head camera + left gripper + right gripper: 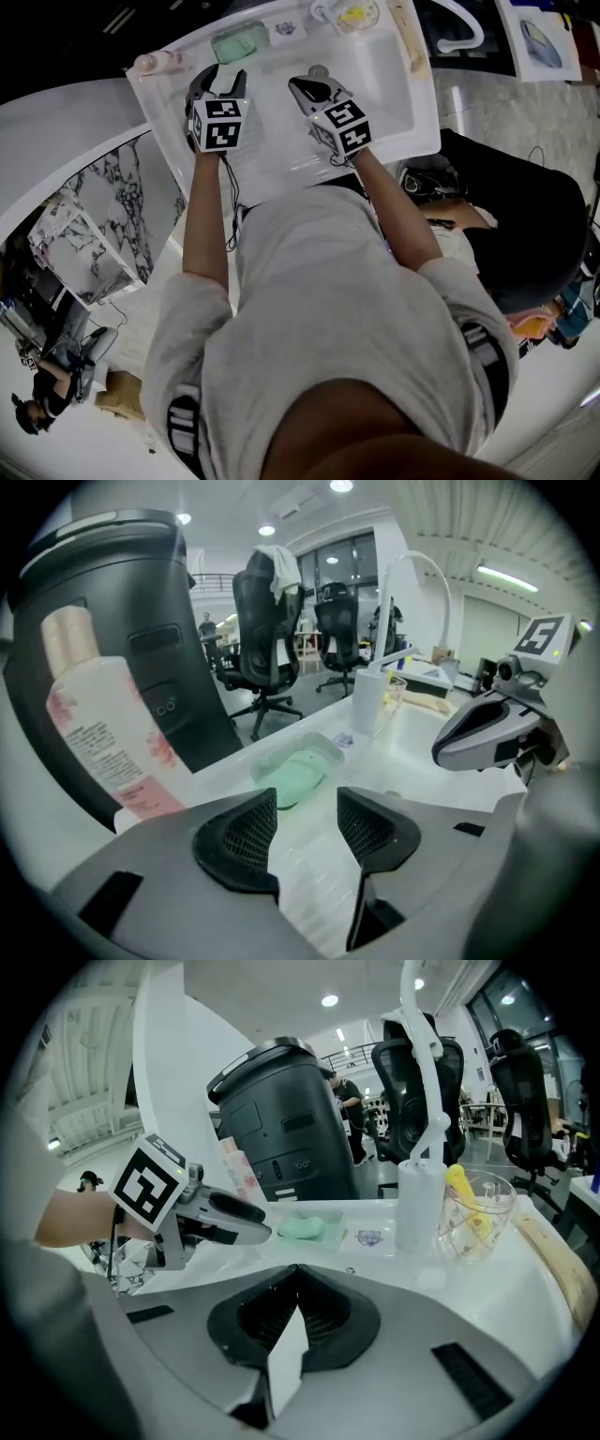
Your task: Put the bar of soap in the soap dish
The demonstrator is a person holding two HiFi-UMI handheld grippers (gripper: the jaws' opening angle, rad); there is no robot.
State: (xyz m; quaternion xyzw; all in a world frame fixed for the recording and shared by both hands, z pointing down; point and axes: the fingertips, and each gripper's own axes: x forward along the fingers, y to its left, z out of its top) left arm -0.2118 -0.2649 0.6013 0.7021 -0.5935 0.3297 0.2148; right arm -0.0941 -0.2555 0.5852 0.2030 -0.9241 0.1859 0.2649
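Sitting in the soap dish (330, 746), the soap (292, 776) looked placed; the left gripper (307, 825), fingers open and empty nearby, could knock it out; the right gripper (296, 1321) was closed

The bar of soap (295, 772) lies in the soap dish (267, 37), on the back ledge of the basin (281, 150) toward its left end. A bottle (159, 63) is just left of the dish, at the corner. A cup (352, 14) sits well to the right on the same ledge. The left tongs (220, 80) hang over the basin just before the dish, with the right tongs (309, 89) beside them on the right. A bin (141, 621) stands behind the bottle.
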